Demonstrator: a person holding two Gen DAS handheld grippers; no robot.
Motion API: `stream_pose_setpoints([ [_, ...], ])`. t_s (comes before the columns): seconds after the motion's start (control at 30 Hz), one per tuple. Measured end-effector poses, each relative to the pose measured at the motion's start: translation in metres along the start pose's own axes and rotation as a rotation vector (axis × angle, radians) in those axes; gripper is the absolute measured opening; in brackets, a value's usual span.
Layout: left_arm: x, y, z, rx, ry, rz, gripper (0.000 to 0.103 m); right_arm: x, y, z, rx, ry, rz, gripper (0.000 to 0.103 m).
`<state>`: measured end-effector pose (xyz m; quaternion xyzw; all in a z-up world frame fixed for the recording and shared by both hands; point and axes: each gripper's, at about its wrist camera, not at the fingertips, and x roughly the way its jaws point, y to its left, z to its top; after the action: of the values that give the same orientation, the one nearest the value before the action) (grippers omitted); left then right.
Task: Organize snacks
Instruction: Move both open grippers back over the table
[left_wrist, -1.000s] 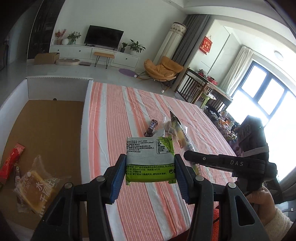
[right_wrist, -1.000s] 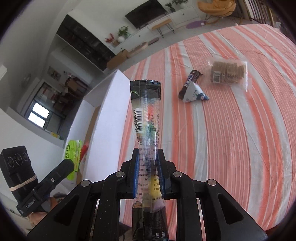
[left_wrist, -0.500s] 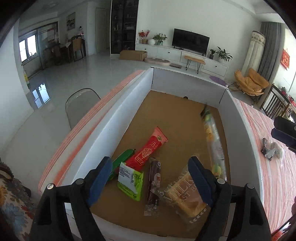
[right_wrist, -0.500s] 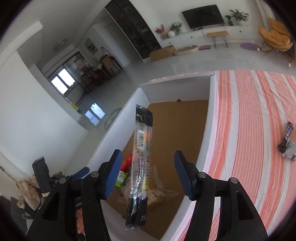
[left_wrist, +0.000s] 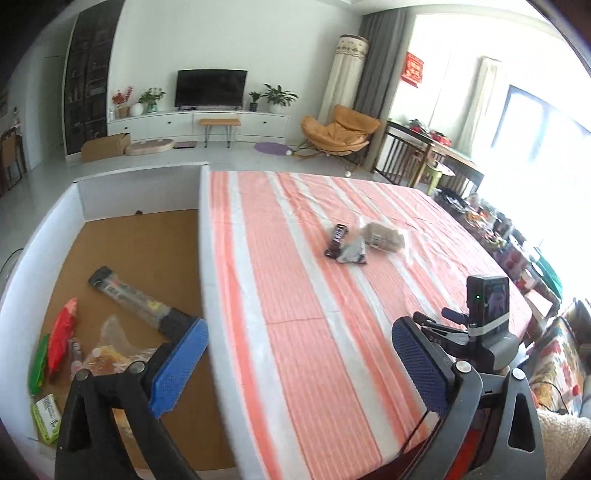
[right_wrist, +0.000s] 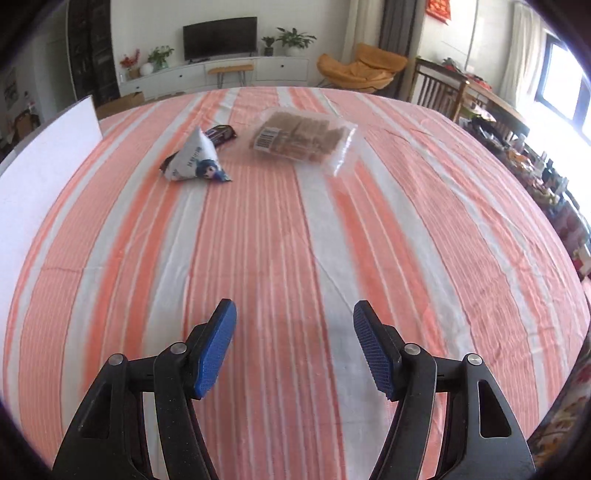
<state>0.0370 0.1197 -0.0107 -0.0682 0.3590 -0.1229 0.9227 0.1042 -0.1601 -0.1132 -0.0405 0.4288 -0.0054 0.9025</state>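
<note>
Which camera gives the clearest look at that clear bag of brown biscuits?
The right wrist view: the clear biscuit bag lies near and unblocked there, barcode label visible. The left wrist view shows it smaller, blurred, beyond the dark candy bar.

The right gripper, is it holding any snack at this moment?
No, the right gripper is open with only the striped tablecloth showing between its blue pads.

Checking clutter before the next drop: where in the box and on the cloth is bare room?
The box is bare toward its far wall; its near left corner is crowded around the long clear packet. The striped cloth is bare up to the triangular pouch and biscuit bag.
</note>
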Motion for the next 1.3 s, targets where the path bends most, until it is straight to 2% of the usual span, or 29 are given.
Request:
stream_pose_setpoints([
  [0.1,0.038,-0.055,-0.004,0.071,0.084,-0.098,0.101,-0.012,-0.031,-0.004,0.141,-0.063,-0.024,0.069],
  [0.13,0.053,-0.067,-0.007,0.085,0.104,-0.096,0.101,-0.016,-0.037,-0.003,0.170,-0.092,-0.039,0.070],
  [0.2,0.085,-0.083,-0.010,0.108,0.139,-0.046,0.101,-0.022,-0.044,-0.006,0.205,-0.109,-0.061,0.073],
  [0.3,0.124,-0.090,-0.011,0.111,0.165,0.040,0.101,-0.012,-0.048,-0.004,0.219,-0.061,-0.046,0.073],
  [0.43,0.158,-0.083,-0.011,0.123,0.155,0.158,0.101,-0.006,-0.045,-0.006,0.214,-0.039,-0.035,0.073],
  [0.57,0.181,-0.071,-0.018,0.157,0.183,0.225,0.101,-0.003,-0.049,-0.009,0.228,-0.028,-0.011,0.074],
  [0.63,0.188,-0.064,-0.026,0.159,0.212,0.236,0.101,-0.003,-0.048,-0.009,0.225,-0.026,-0.009,0.076],
  [0.7,0.187,-0.060,-0.027,0.138,0.192,0.236,0.101,-0.003,-0.046,-0.009,0.219,-0.022,-0.007,0.078],
  [0.87,0.194,-0.052,-0.024,0.089,0.212,0.196,0.103,-0.005,-0.044,-0.010,0.212,-0.018,-0.003,0.081],
  [1.3,0.195,-0.053,-0.025,0.092,0.213,0.199,0.103,-0.007,-0.044,-0.010,0.209,-0.015,-0.003,0.083],
])
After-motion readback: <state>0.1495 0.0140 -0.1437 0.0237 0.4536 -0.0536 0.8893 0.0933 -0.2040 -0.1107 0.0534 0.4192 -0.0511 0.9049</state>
